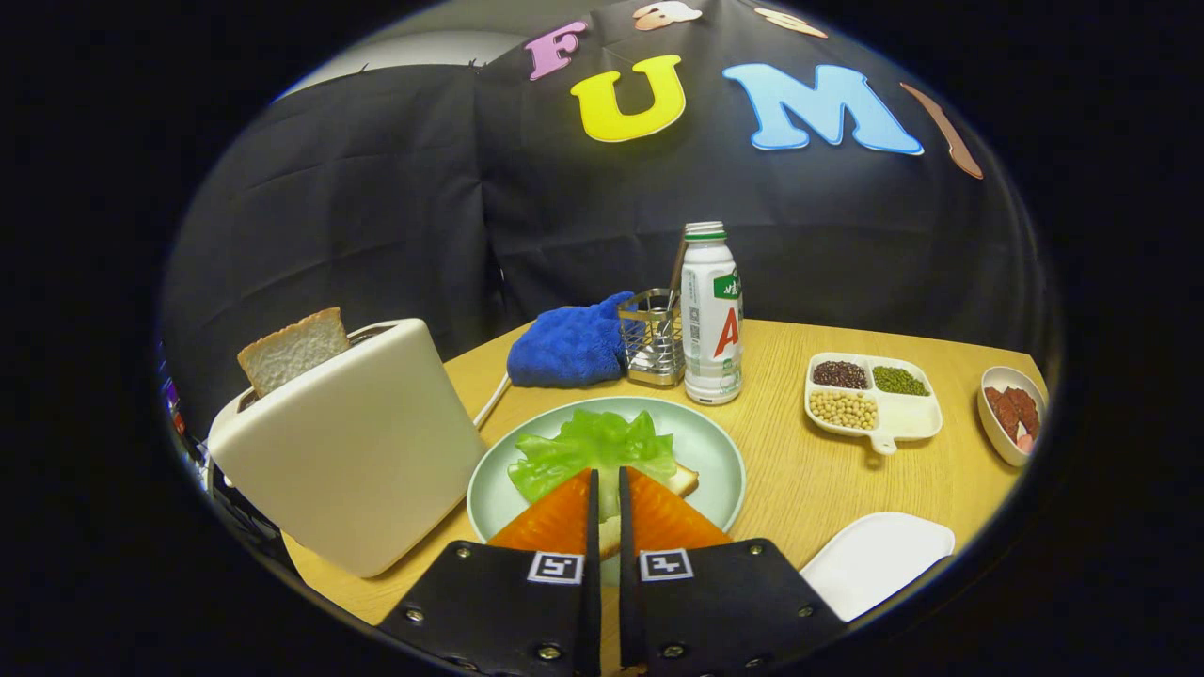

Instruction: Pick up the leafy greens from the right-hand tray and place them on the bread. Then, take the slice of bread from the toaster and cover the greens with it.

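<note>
Gripper view looks down over the gripper [607,489], whose two fingers stand close together with only a thin slit between them and nothing clamped there, their tips hanging over the near part of the pale green plate [720,461]. The leafy greens [588,447] already lie spread on the bread on the plate [685,480], of which just a corner peeks out at about three o'clock of the leaf; so the greens rest just ahead of the fingertips, at twelve o'clock from them, and partly under them. The white tray [875,559] at roughly four o'clock of the fingers holds nothing that I can see, which fits the leaf lying where the task wants it. The slice of bread [292,350] stands upright in the slot of the toaster [353,451], at about ten o'clock from the fingertips and well apart from them, its top half raised clear of the body, probably so it can be pinched from above. By my reading the covering slice is what remains, and the narrow fingers would have to widen before closing on it. Beyond the plate, at twelve to one o'clock, a blue cloth [569,343], a wire holder [652,338] and a white bottle [712,315] stand together; a divided dish [875,400] of beans sits at two o'clock
</note>
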